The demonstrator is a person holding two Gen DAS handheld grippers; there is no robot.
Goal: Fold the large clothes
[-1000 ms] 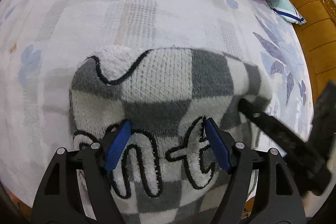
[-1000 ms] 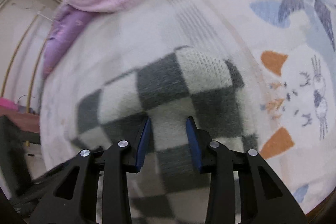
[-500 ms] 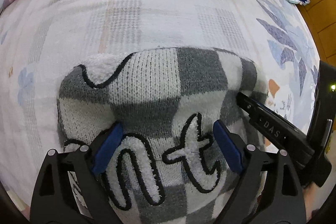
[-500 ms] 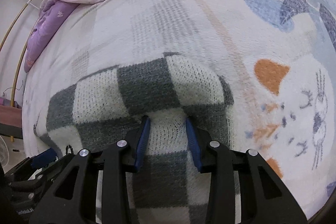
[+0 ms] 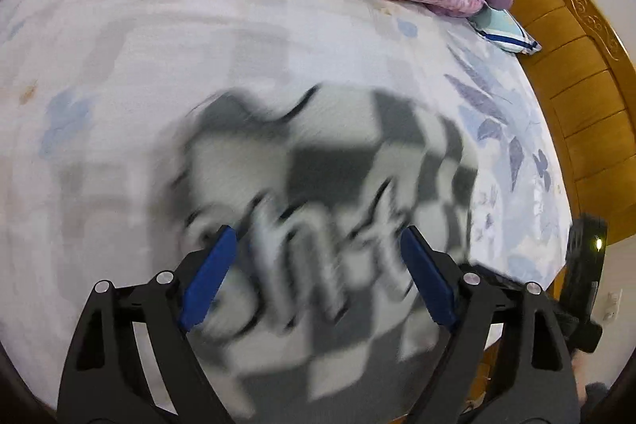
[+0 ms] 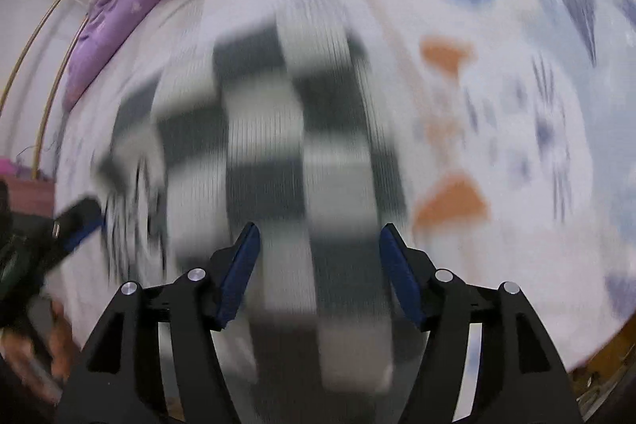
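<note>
Large black-outlined white letters run across the front of a grey-and-white checked sweater (image 5: pixel 330 185) lying on a bed, but motion blur smears them; in the left wrist view the shapes suggest a lowercase "n" and "t", and no whole word can be made out. In the right wrist view the same lettering shows only as dark streaks at the sweater's left edge (image 6: pixel 131 209). No other writing, label or number is legible.
</note>
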